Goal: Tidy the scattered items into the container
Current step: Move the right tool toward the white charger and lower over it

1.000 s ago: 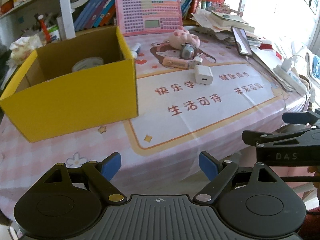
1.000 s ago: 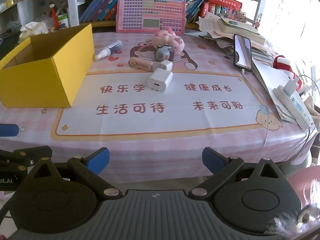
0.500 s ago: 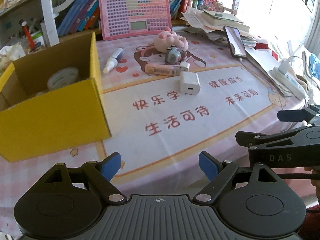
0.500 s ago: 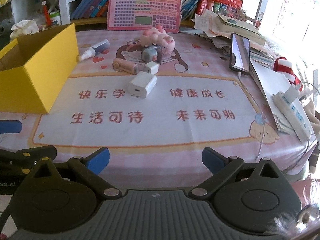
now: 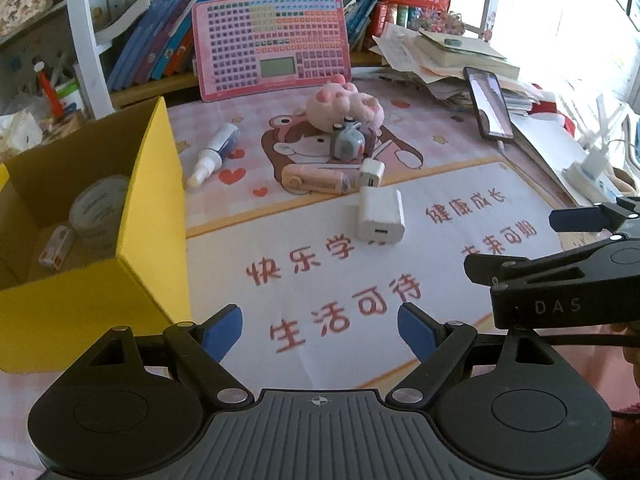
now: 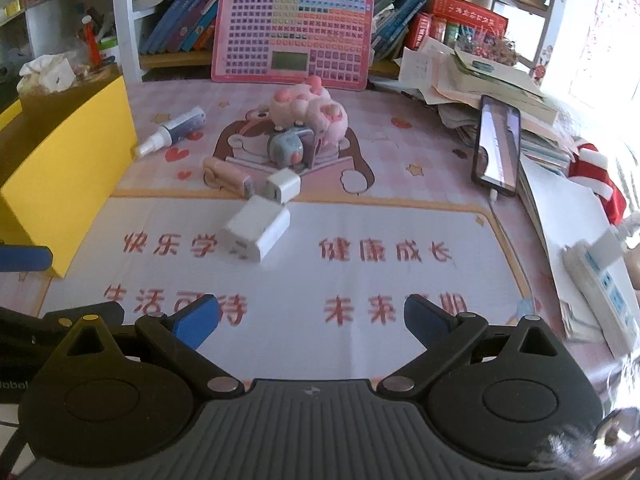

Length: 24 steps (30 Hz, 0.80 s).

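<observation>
At frame centre of the left wrist view we find the large white square charger block (image 5: pixel 380 214) flat on the mat, long axis running up-frame, port end toward the camera. Above it: small white cube plug (image 5: pixel 371 173) beside a pink tube-shaped case (image 5: pixel 311 179) lying crosswise. White spray bottle (image 5: pixel 213 154) points nozzle lower left toward the open yellow cardboard box (image 5: pixel 150 216). Left gripper (image 5: pixel 320 330) and right gripper (image 6: pixel 311 322): fingers spread apart, nothing held.
</observation>
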{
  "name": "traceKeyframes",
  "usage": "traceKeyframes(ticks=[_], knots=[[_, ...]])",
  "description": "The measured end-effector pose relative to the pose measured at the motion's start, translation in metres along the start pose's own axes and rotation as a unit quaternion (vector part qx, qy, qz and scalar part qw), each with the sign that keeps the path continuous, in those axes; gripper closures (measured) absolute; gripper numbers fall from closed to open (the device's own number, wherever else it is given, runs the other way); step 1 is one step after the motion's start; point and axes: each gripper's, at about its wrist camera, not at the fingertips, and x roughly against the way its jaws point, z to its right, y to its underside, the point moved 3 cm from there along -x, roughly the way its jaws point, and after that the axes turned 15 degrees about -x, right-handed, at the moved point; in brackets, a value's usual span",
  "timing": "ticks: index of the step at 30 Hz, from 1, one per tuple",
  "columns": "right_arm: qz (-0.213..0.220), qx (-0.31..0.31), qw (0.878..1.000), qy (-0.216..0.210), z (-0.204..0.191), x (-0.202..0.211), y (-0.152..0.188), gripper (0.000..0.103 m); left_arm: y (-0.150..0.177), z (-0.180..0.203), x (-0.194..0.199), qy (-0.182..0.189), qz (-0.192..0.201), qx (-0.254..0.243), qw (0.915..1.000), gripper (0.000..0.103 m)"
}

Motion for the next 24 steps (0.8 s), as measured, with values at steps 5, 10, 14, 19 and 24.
traceKeyframes(ticks=[5,10,14,19,24], knots=[[-0.001,0.000,1.000,-0.021,0.009,-0.013,-0.017,0.003,-0.016,0.003,-0.007,-0.019,0.001,0.001,0.9998,0.016],[-0.003,-0.003,0.999,-0.039,0.017,-0.028,-0.032,0.003,-0.027,0.006,-0.017,-0.032,-0.008,0.006,0.9994,0.016],[-0.004,-0.004,0.999,-0.050,0.023,-0.038,-0.043,0.003,-0.039,0.011,-0.026,-0.044,-0.010,-0.003,0.9990,0.017],[-0.010,-0.013,0.998,-0.062,0.031,-0.053,-0.055,0.004,-0.052,0.018,-0.040,-0.050,-0.011,-0.021,0.9985,0.017],[-0.024,-0.024,0.996,-0.077,0.035,-0.067,-0.063,0.008,-0.062,0.023,-0.056,-0.038,-0.021,-0.032,0.9985,0.021]])
